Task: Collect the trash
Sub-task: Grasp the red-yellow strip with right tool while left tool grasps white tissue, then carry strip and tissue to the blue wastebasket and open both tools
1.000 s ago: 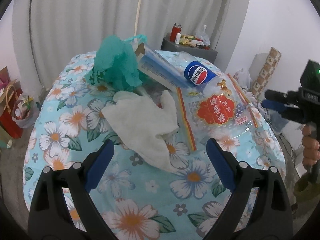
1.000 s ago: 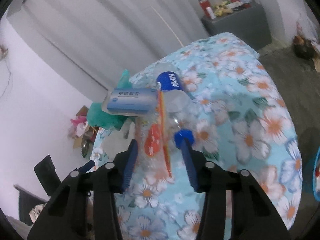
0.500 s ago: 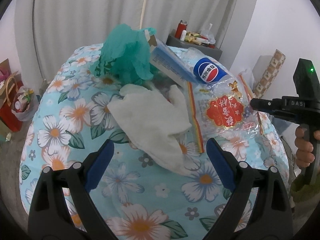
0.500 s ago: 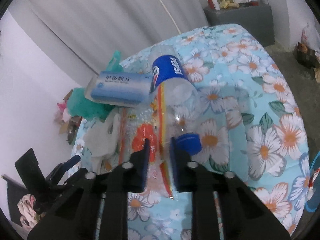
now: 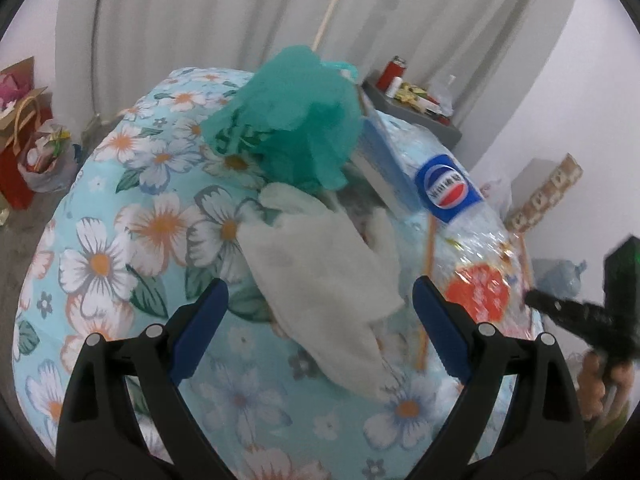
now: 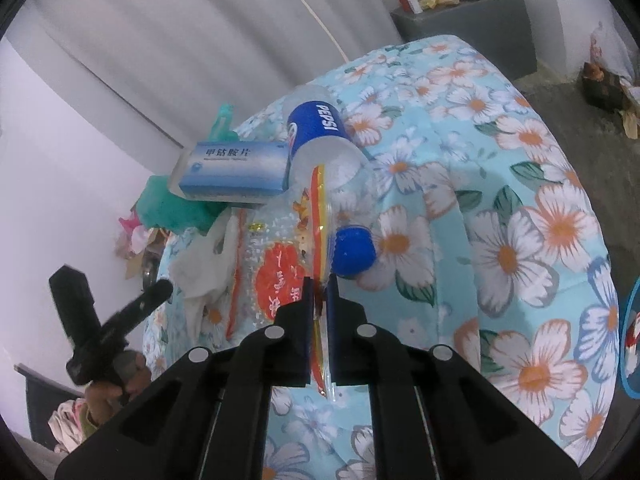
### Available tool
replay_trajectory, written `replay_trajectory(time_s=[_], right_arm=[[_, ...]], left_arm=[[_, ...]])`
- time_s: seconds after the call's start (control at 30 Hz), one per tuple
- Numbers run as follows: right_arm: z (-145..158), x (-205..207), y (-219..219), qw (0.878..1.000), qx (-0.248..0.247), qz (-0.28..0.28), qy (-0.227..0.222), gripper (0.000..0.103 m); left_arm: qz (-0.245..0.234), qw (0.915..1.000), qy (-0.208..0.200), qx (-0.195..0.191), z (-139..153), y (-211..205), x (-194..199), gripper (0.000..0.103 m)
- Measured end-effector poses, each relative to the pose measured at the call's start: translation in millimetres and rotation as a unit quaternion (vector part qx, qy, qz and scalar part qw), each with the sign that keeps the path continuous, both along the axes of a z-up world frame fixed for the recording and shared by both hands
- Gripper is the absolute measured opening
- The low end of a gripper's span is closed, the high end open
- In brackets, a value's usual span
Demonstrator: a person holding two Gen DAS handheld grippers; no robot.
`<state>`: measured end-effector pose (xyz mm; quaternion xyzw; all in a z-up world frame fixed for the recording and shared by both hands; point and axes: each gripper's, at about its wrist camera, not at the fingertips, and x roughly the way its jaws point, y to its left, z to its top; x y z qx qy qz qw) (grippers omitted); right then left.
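On the flowered tablecloth lies a heap of trash. It holds a green plastic bag, a blue medicine box, a Pepsi bottle with a blue cap, a white tissue and a clear wrapper with a red label. My right gripper is shut on the wrapper's red and yellow edge, just in front of the cap. My left gripper stands open just above the tissue, its fingers on either side and not touching it.
A grey side table with a red can and small items stands behind, before a white curtain. Gift bags sit on the floor at left, a patterned box at right. A blue rim shows at the right edge.
My right gripper's jaws have closed onto the wrapper's edge. My left gripper has come closer to the tissue and rolled a little, so the heap now leans in its view.
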<state>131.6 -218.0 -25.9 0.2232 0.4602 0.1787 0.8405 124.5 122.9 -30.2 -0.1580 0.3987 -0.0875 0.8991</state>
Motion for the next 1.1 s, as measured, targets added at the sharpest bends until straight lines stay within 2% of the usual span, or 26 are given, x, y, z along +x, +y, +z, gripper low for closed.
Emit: replay_trajectory(time_s=[0.13,0.3,0.37,0.47,0.5,0.67,0.77,0.97,1.1], right_arm=[[-2,-1,-1,1.0,0.003,-0.003,0.001,0.006],[-4,0,-1,1.0,0.005,-0.002,0.002,0.006],[-5,0,-1,1.0,0.006,-0.003,0.003,0.006],[-5,-1,-2,1.0,0.007,-0.002,0.002,0.006],[-5,-1,-2,1.0,0.006,-0.002,0.001,0.006],[-3,-3,-2,1.0,0.007,-0.001,-0.004,0.006],[0,-7,0,1.0,0.004,0.006,-0.012,0.006],[11,-18,1,0.999,0.001,0.009,-0.036,0.005],[20,-27,0,0.998,0.001,0.009,-0.059,0.005]], left_arm=[[0.005,0.9997,0.014,0.02,-4,-3,13,0.088],[-0.013,0.9985,0.015,0.051,-11,-15,20,0.076],[-0.02,0.9967,0.017,0.077,-15,-22,23,0.067],[-0.027,0.995,0.018,0.094,-20,-29,23,0.055],[-0.028,0.9947,0.018,0.098,-21,-30,23,0.052],[-0.038,0.994,0.011,0.102,-21,-33,22,0.024],[-0.041,0.9931,-0.002,0.11,-15,-34,18,0.013],[-0.053,0.993,-0.025,0.103,3,-35,0,0.003],[-0.06,0.9932,-0.047,0.088,17,-32,-16,0.002]])
